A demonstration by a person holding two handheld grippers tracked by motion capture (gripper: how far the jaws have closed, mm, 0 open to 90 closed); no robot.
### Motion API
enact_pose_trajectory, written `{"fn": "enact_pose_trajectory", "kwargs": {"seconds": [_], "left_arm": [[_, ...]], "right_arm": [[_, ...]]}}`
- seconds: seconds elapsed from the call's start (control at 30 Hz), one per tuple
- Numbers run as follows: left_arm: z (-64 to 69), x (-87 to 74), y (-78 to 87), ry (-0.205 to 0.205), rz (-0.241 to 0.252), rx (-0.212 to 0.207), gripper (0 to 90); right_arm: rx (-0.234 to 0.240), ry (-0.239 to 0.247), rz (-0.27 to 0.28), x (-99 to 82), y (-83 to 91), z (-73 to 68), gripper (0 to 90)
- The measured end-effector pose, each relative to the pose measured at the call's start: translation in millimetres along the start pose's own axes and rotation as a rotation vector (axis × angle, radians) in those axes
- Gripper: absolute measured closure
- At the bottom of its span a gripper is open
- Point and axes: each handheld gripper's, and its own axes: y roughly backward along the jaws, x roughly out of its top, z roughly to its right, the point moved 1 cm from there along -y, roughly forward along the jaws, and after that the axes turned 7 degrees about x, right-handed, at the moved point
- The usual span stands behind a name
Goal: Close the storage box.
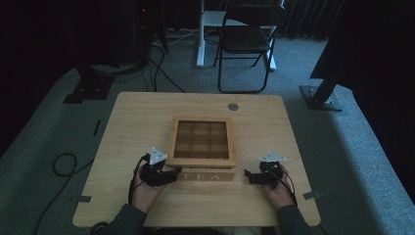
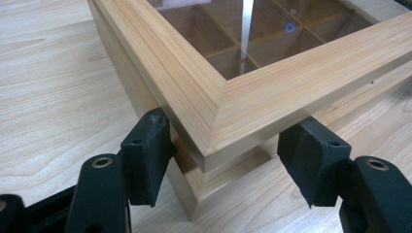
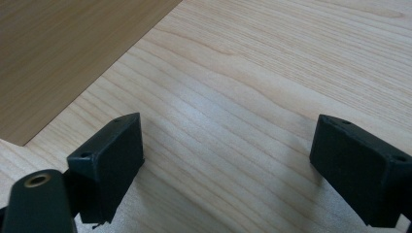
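A wooden tea box (image 1: 201,147) with a glass-paned lid is seen at the centre of the high view, resting on a light wooden table (image 1: 132,117); the word TEA is printed on its near face and a grid of compartments is visible through the pane. The left gripper (image 1: 172,174) is placed at the lower left corner of the box in that view, held by a hand (image 1: 147,193) entering from the bottom edge. In the left gripper view the corner of the lid (image 2: 233,104) is seen between the two black jaws: the pad on the left of the frame lies against the box's side, while the pad on the right stands apart from the wood, so the corner is straddled, not squeezed. The right gripper (image 1: 248,175) is found just right of the box's lower right corner in the high view. In the right gripper view its jaws are spread wide over bare table, with nothing between them, and a side of the box (image 3: 63,53) fills the upper left of the frame
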Motion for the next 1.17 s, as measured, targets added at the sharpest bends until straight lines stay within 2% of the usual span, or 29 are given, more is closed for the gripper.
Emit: {"fn": "enact_pose_trajectory", "kwargs": {"seconds": [0.47, 0.57, 0.67, 0.8, 1.17], "left_arm": [[0.5, -13.3, 1.0, -0.009, -0.048, 0.000, 36.2], [-1.8, -12.1, 6.6, 0.021, -0.014, -0.013, 35.4], [-6.9, -6.5, 14.2, 0.035, 0.019, 0.000, 37.3], [-10.8, -3.5, 17.2, 0.037, 0.030, 0.001, 37.3], [-11.1, -0.5, 16.2, 0.047, 0.056, 0.012, 37.1]], "right_arm": [[0.000, -0.001, 0.000, 0.0, 0.0, 0.0, 11.6], [0.000, -0.001, 0.000, 0.0, 0.0, -0.1, 11.6], [0.001, 0.000, 0.000, 0.1, -0.1, -0.3, 11.6], [0.001, 0.000, 0.000, 0.1, -0.1, -0.3, 11.6], [0.001, 0.000, 0.000, 0.1, -0.1, -0.3, 11.6]]}}
